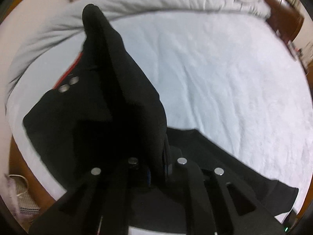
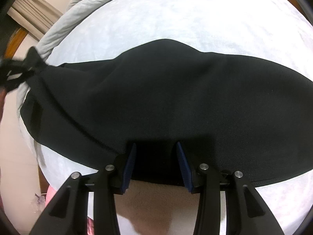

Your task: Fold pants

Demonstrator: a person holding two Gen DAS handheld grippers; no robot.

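From the left wrist view, the left tool (image 1: 156,168) is clamped shut on a raised fold of the black fabric pants (image 1: 121,90). The cloth rises from between its 2 fingers in a tall dark ridge that narrows to a peak at the far left. To the left of the ridge a flatter part of the pants lies on the bed, showing a red stripe (image 1: 67,71) along one edge and 2 round silver snaps (image 1: 68,84). Another dark flap (image 1: 225,162) spreads to the near right, over the pale blue-white bed sheet (image 1: 225,78). A rumpled grey quilt (image 1: 137,0) lies bunched along the far edge of the bed. Brown wooden furniture (image 1: 283,17) stands at the far right, and a woven basket (image 1: 21,195) sits at the near left below the bed's edge.

From the right wrist view, the right tool (image 2: 156,166) stands partly open, its 2 blue ribbed pads (image 2: 129,168) either side of the near hem of the pants (image 2: 156,98); I cannot tell whether the pads press on the cloth. The pants stretch across the white sheet (image 2: 176,13) in a broad dark band from left to right. At the far left the left tool (image 2: 17,72) appears, blurred, pinching a lifted corner of the pants. Beige curtains (image 2: 31,9) hang at the far left.
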